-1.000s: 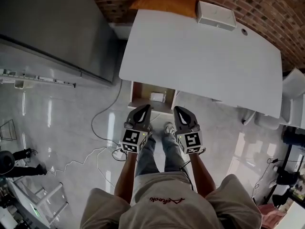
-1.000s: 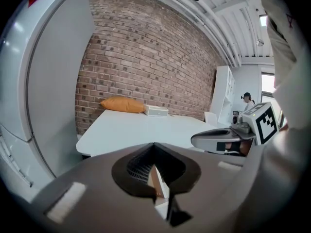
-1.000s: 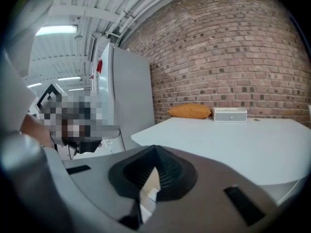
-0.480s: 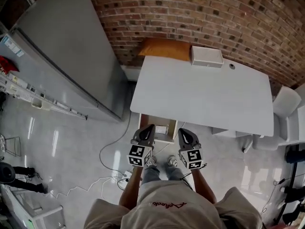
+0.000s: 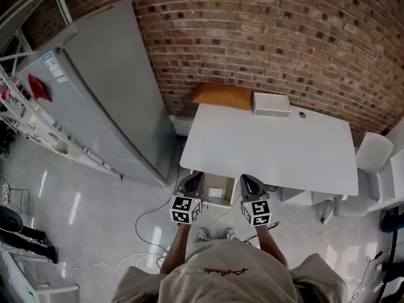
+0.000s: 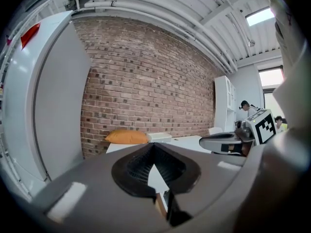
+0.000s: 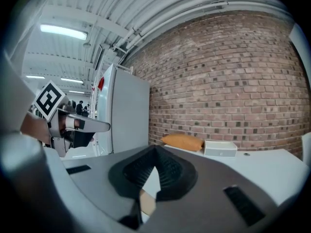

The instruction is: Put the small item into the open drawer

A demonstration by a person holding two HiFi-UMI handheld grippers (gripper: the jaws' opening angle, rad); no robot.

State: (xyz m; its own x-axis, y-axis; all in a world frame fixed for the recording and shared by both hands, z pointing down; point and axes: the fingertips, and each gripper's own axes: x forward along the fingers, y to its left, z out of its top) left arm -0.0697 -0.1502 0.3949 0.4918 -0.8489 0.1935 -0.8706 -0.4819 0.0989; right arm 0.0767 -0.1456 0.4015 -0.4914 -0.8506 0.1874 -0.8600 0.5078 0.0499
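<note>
Person stood at the near edge of a white table (image 5: 278, 144), one gripper in each hand, both held side by side and pointing toward the table at 12 o'clock.

Left gripper (image 5: 192, 181): in its own view the jaws were pressed together at the tips (image 6: 153, 145), nothing between them. The ribbed pads (image 6: 138, 165) formed a closed V.

Right gripper (image 5: 248, 184): same picture in its own view, jaws together at the tips (image 7: 155, 148), nothing clamped. Each gripper showed in the other's view, the right one at 3 o'clock (image 6: 227, 142) and the left one at 9 o'clock (image 7: 77, 125).

Open drawer (image 5: 207, 183) hung under the table's near edge, between the two grippers and just past them at 12 o'clock. Small item (image 5: 216, 193), white, lay inside the drawer, apart from both grippers.

On the table's far edge: orange cushion (image 5: 222, 96) at the 11 o'clock corner, white box (image 5: 271, 104) just beside it toward 12 o'clock. Brick wall (image 5: 252, 36) ran behind the table. Tall grey cabinet (image 5: 101, 87) stood at 10 o'clock, white chair (image 5: 372, 153) at 3 o'clock past the table end. A cable (image 5: 151, 214) trailed across the floor at 8 o'clock of the drawer.
</note>
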